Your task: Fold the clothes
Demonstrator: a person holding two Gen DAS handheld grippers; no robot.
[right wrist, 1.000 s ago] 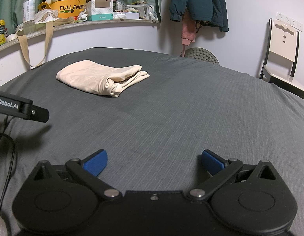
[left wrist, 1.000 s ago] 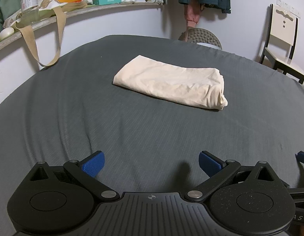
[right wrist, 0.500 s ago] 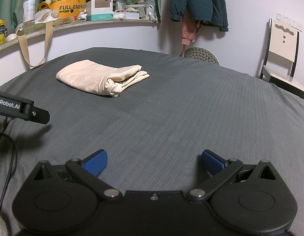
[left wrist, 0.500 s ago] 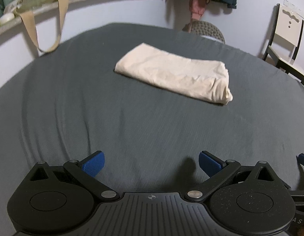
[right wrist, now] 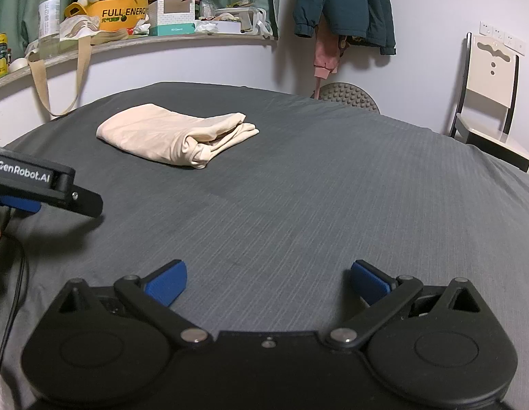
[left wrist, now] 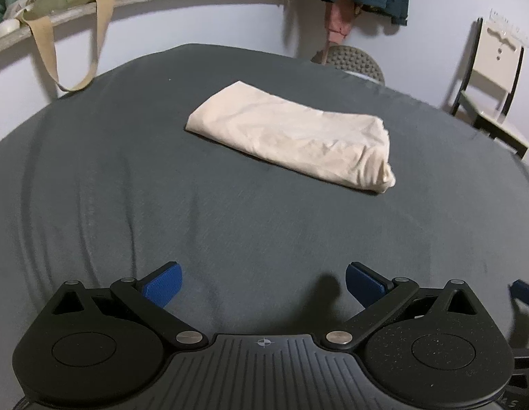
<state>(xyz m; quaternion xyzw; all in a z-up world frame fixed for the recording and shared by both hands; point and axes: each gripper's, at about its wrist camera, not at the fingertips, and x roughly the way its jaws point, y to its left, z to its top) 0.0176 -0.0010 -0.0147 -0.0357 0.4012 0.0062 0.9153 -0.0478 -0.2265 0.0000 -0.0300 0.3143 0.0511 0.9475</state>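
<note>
The cream garment point(left wrist: 292, 136) lies folded in a neat bundle on the bed point(left wrist: 127, 188); both claws, left point(left wrist: 262, 285) and right point(right wrist: 268, 283), hover apart, empty, well short of it.

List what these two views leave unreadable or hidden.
- Folded cream garment: its type and inner layers, hidden by its own folds in both views.
- Yellow box: print cut off by the tissue box, right view.
- Left tongs: cropped by the left frame edge, right view.
</note>
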